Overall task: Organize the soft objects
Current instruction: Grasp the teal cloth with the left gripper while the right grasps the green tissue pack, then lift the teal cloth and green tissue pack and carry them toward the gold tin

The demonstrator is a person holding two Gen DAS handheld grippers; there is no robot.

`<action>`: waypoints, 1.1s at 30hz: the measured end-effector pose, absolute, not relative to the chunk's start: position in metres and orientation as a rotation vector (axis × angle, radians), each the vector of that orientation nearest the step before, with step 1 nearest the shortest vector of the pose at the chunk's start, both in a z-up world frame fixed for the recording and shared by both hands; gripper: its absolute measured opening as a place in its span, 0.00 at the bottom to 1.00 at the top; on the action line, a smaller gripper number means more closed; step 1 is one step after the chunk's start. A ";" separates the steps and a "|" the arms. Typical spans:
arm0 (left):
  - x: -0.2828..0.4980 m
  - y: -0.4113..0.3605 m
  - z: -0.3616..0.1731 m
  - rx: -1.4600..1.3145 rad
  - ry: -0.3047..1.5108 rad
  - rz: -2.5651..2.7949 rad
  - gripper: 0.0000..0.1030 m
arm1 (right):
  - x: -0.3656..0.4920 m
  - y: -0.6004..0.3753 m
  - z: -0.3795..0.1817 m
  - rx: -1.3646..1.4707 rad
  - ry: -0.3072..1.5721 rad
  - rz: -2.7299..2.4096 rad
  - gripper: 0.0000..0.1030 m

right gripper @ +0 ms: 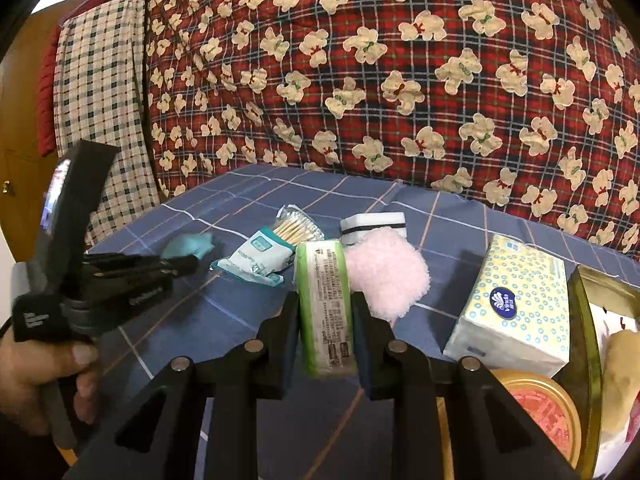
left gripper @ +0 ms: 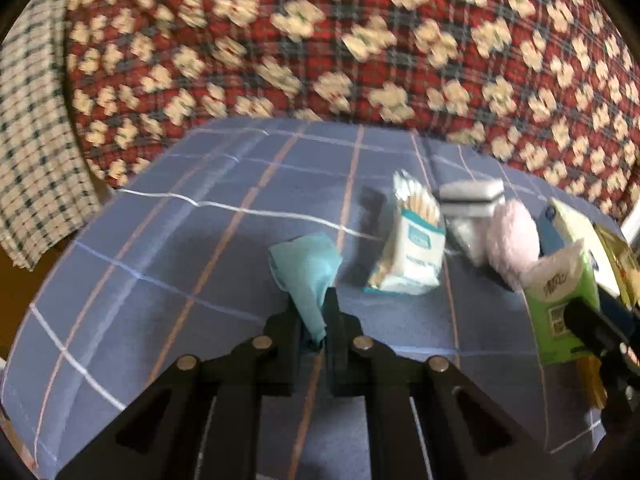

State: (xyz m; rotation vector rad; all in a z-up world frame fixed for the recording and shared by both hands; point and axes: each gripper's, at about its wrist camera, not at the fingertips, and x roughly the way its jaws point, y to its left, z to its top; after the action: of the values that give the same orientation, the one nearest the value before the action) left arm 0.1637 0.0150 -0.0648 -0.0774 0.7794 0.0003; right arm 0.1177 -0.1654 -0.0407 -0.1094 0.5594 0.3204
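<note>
Here I have both grippers clamped on soft items above the blue checked cloth (right gripper: 248, 320).

Nearest in the right wrist view, my right gripper (right gripper: 325, 330) pinches a green-and-white tissue pack (right gripper: 325, 304) upright between its pads. In the left wrist view my left gripper (left gripper: 314, 320) is closed narrow on the tail of a teal cloth (left gripper: 306, 268), which bunches just ahead of the fingertips. Beyond that lies a cotton swab packet (right gripper: 264, 252), with a pink fluffy puff (right gripper: 386, 276) near it and a white sponge with a dark stripe (right gripper: 372, 226) touching the puff's far side. To my right sit a boxed tissue pack (right gripper: 516, 304), a round tin (right gripper: 540, 412) and an open gold-rimmed box (right gripper: 588, 344). Farthest back hangs a red plaid quilt with bears (right gripper: 380, 80).
</note>
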 end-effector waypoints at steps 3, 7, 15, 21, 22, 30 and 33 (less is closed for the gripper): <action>0.154 0.017 -0.056 -0.080 0.714 0.041 0.06 | 0.116 -0.167 -0.039 -0.104 0.540 0.318 0.26; 0.140 0.013 -0.046 -0.077 0.622 0.076 0.06 | 0.113 -0.164 -0.036 -0.132 0.504 0.295 0.26; 0.121 -0.014 -0.033 -0.078 0.505 0.052 0.06 | 0.105 -0.170 -0.029 -0.142 0.426 0.244 0.27; 0.121 -0.036 -0.030 -0.061 0.498 0.019 0.06 | 0.107 -0.179 -0.027 -0.122 0.425 0.208 0.27; 0.122 -0.039 -0.030 -0.053 0.503 0.015 0.06 | 0.109 -0.181 -0.028 -0.118 0.433 0.204 0.27; 0.132 -0.064 -0.032 -0.042 0.537 -0.056 0.06 | 0.109 -0.188 -0.026 -0.134 0.411 0.169 0.27; 0.134 -0.071 -0.032 -0.041 0.542 -0.074 0.06 | 0.111 -0.193 -0.026 -0.127 0.411 0.158 0.27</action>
State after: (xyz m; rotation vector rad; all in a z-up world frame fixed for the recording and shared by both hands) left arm 0.1343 -0.0712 -0.0325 -0.0409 0.5416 -0.0739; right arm 0.1111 -0.1933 -0.0256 -0.1269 0.4110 0.1584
